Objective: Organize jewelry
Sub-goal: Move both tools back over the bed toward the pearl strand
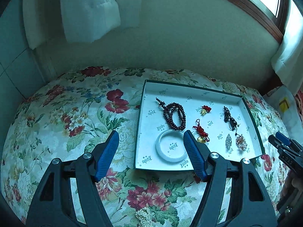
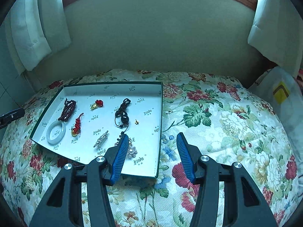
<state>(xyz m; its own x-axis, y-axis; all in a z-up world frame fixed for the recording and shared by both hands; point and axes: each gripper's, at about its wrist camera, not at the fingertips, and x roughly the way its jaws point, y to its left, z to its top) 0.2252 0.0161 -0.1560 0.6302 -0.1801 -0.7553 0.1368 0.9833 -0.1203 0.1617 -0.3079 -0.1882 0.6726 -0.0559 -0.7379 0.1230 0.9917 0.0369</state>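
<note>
Nearest thing in the left view is a little heap of pearl beads (image 1: 144,216) lying loose on the floral bedspread (image 1: 62,113), right at the bottom edge and near-side of the box, so I'd guess that's the piece not yet put away. It sits below and between the arms of the left tool (image 1: 151,155), which is wide open and holding nothing. The right tool (image 2: 151,155) is also spread open and empty, hovering over the near right corner of the box lid tray (image 2: 160,113); from its camera the pearls show up far off to the left, so the left hand is clearly the closer one. In the right view the heap looks longer near-to-far than across, though it's small and I wouldn't swear to it. Moving farther out, inside the tray: a white bangle (image 1: 171,147) near the front, dark red prayer beads (image 1: 174,116) touching its far side, a red knotted charm (image 1: 200,132) just right of it, two sparkly brooches (image 1: 234,141) front right, a black cord pendant (image 1: 230,118) behind those, and a small red-and-gold charm (image 1: 205,110) mid-tray. To grab the pearls, the left tool would have to pull back toward the person and dip down, I think.
</note>
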